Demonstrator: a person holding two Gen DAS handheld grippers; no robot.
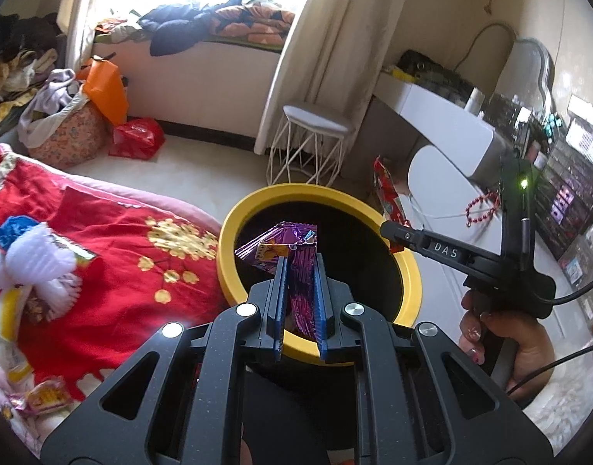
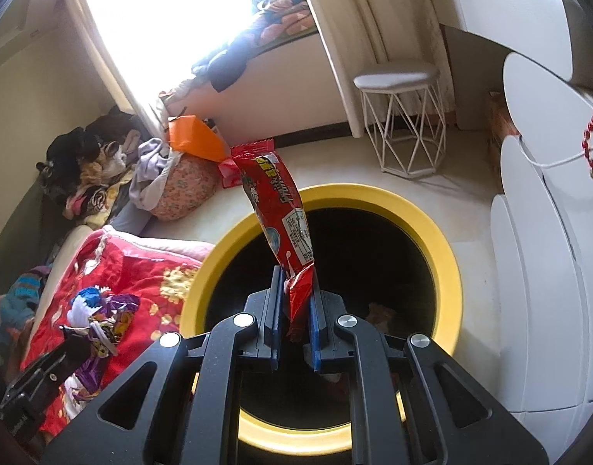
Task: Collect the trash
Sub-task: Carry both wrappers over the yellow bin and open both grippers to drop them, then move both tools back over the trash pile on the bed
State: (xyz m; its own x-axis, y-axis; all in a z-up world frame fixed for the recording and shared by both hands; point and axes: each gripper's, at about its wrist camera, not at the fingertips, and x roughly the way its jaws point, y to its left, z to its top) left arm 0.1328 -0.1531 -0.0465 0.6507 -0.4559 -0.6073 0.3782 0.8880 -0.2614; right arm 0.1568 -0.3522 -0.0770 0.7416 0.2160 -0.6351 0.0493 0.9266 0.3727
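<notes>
- A bed [image 1: 114, 271] with a red flowered blanket [image 2: 114, 267] fills the left side; more wrappers [image 1: 44, 395] lie on it.
- A round bin [image 2: 432, 232] with a yellow rim and dark inside stands on the floor just beside the bed, under both grippers.
- The right gripper [image 2: 295, 271] is clamped on the lower end of a red snack packet [image 2: 281, 201], which sticks up over the bin's mouth.
- The left gripper [image 1: 300, 259] is clamped on a crumpled purple wrapper [image 1: 284, 244], held above the bin's opening.
- A hand [image 1: 505, 333] grips the right gripper's handle.
</notes>
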